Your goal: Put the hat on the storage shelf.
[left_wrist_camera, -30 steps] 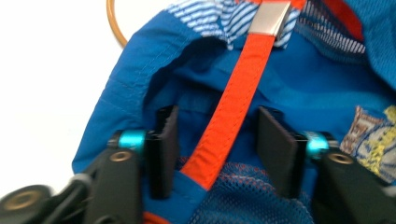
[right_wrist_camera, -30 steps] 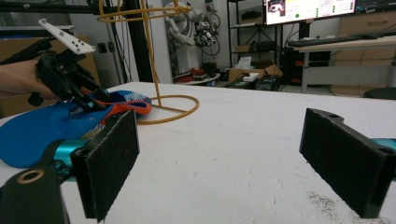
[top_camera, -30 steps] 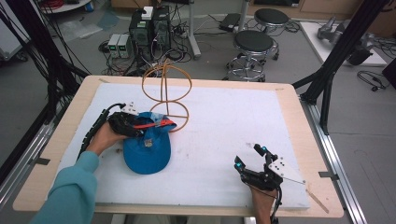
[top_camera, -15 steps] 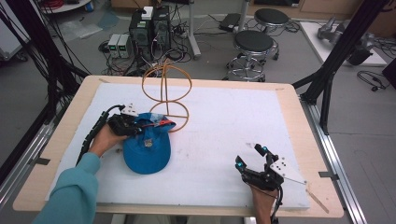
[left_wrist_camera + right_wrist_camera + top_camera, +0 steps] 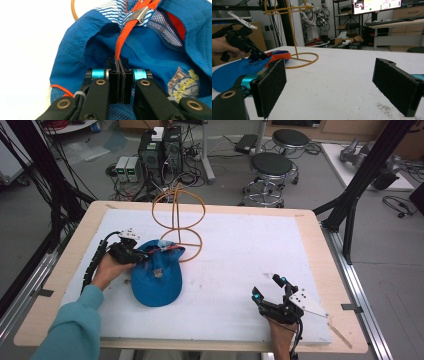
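On the left side of the white tabletop, my left claw is pressed tight together on the orange strap of the blue cap; in the left gripper view the strap's end sits pinched between the two pads, with no gap showing. My left hand rests just beside the cap's back edge. My right claw hangs near the front right of the tabletop, well apart from the cap, its jaws spread wide with nothing between them and nothing touching them.

Just behind the cap stands a yellow wire stand, its round base ring touching or nearly touching the cap's rear; I cannot tell which. Nothing lies between my right claw and the cap. Beyond the far edge of the tabletop are two round stools and some computer boxes on the floor.

The cap lies crown side down, its opening upward. Its long axis runs from the strap end near the stand toward me, with the brim pointing at the near edge of the tabletop.
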A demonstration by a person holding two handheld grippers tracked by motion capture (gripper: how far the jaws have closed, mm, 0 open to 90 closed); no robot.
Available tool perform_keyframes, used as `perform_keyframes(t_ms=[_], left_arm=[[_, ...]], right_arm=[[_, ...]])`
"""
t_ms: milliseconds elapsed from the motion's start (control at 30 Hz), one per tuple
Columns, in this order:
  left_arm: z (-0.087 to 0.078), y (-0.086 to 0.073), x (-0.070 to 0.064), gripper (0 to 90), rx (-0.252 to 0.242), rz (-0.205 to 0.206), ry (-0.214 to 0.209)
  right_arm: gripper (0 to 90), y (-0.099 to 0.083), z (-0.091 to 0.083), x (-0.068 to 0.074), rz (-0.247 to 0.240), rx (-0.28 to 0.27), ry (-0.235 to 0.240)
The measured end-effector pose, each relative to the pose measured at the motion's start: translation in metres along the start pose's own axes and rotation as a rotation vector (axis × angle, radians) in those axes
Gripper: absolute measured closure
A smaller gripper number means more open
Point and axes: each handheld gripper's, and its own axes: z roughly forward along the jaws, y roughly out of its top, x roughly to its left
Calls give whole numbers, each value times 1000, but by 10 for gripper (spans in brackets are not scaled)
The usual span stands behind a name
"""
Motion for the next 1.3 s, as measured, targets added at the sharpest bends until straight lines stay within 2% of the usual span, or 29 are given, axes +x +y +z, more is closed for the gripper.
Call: perform_keyframes(t_ms=[67,167,267,467,800,967,1300], left_arm=[[-4,1,-1,879,-15,-3,-2],[-15,4,-2,880,-72,-26,-11],[-26,6,-4,881,-106,-27,-4],[-43,7,-7,883,-129,-29,-19],[-64,7,-8,883,-164,-73,-72],[-80,10,-7,884,-203,-85,-67],[-115,20,3,884,-270,-99,-30]], right_arm=[[108,0,0,0,0,1,-1],[108,0,0,0,-2,0,-1],[109,0,0,0,2,1,-1],[108,0,0,0,-6,-2,0],[108,0,0,0,-9,-2,-1],[108,0,0,0,-10,-3,-1],[109,0,0,0,-12,-4,-3]])
